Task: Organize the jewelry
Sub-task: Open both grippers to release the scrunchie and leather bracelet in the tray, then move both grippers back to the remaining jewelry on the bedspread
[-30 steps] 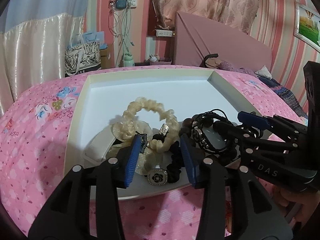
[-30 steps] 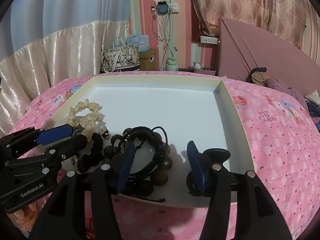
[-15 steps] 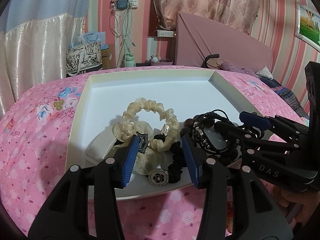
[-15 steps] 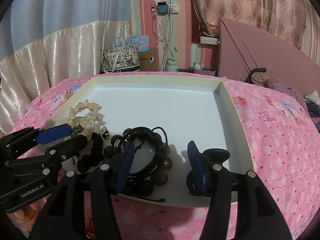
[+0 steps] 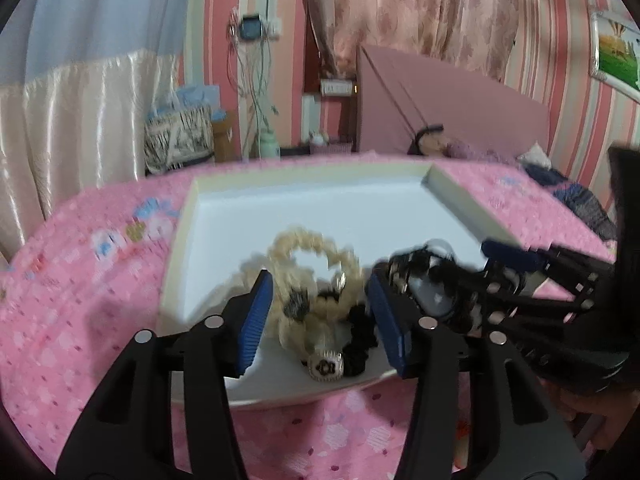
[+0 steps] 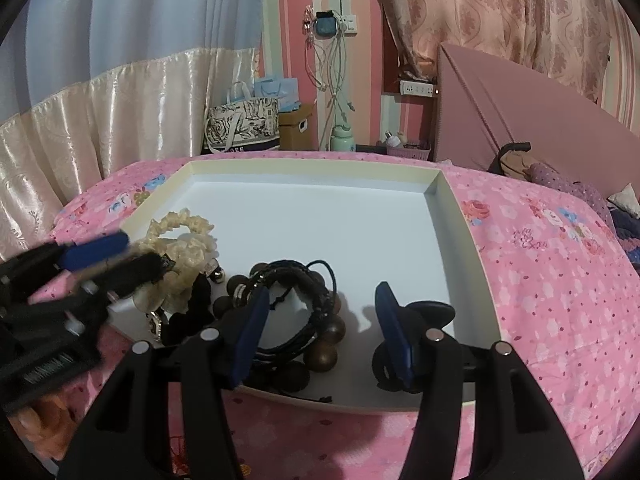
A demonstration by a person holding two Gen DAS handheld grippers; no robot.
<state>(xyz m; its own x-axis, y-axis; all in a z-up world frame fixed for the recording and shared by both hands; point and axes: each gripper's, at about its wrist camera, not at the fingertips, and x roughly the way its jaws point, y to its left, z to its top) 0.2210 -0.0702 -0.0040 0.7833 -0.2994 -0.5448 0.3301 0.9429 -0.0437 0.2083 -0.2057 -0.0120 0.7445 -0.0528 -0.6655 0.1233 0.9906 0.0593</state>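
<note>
Left wrist view, cream scrunchie between opening left claw

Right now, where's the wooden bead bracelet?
In the right wrist view the wooden bead bracelet lies in the tray at its near edge, tangled under the black cord bracelets, right of the black scrunchie.

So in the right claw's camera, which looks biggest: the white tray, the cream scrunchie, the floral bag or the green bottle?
Largest to smallest, as they look:
1. Tray
2. Cream scrunchie and floral bag: they look alike, and the bag stands much farther away, so I won't rank them.
3. Green bottle, also far off.
</note>
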